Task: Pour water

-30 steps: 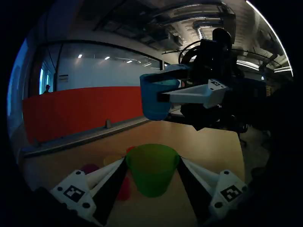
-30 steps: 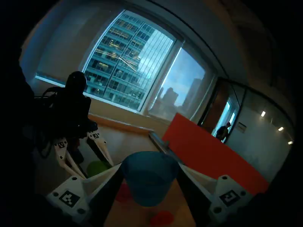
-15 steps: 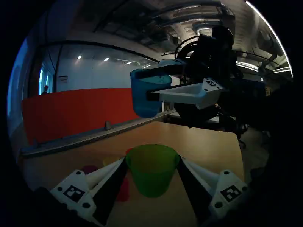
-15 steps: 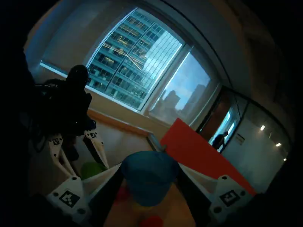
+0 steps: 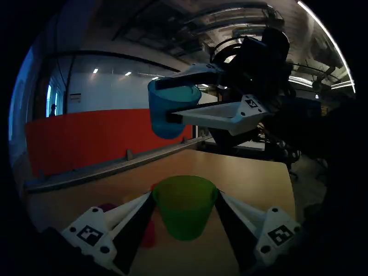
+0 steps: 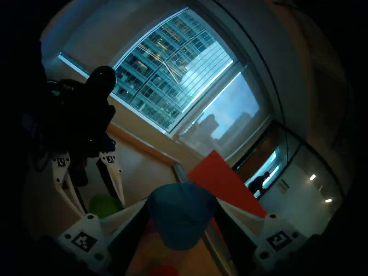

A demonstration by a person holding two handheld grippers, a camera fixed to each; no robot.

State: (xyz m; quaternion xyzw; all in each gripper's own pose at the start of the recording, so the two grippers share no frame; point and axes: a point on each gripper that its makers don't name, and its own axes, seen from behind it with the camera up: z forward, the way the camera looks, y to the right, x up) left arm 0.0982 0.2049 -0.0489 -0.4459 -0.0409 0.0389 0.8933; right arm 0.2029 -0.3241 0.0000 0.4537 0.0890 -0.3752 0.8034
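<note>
Tabletop [image 5: 248, 175] of pale wood lay under everything, with one red partition [image 5: 92, 138] along its far left side and one big window [image 6: 175, 87] beyond. Two grippers each held one cup. The left gripper [image 5: 184, 195] clasped the green cup [image 5: 185, 214] low and near. The right gripper [image 5: 171, 99] clamped the blue cup [image 5: 168, 119] higher and farther off, apart from the green cup. A small red cup [image 5: 148, 232] and a pink cup [image 5: 108, 207] sat partly hidden behind the left finger.

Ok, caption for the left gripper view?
Left gripper holds a green cup; farther off, right gripper holds a blue cup higher.
</note>
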